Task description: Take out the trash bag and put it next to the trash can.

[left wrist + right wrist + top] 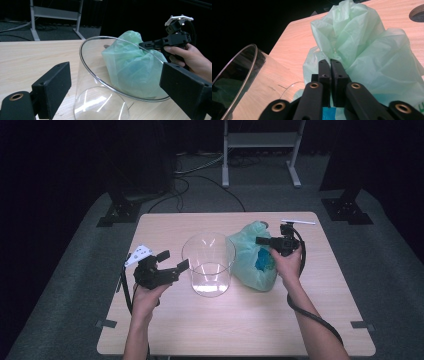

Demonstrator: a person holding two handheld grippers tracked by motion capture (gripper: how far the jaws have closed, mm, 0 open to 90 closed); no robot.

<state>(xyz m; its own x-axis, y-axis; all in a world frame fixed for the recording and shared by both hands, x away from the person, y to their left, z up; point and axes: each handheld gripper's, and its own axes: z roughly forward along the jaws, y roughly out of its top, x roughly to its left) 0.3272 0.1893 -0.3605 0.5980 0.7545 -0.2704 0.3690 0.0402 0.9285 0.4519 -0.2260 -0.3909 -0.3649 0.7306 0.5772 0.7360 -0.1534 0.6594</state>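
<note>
Unlabelled green bag (362, 57) before closed right hand-held gripper (331, 65); left hand-held gripper (171, 261) wide open, empty.

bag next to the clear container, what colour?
Pale translucent green bag, something blue inside; right gripper view shows it best.

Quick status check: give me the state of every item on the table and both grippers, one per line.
Clear plastic container: upright, mouth open, empty.
Green plastic bag: crumpled beside the container, something blue inside.
Left gripper: jaws open, holding nothing, near the container.
Right gripper: jaws shut, at the bag's top; a pinch on the film cannot be told.
</note>
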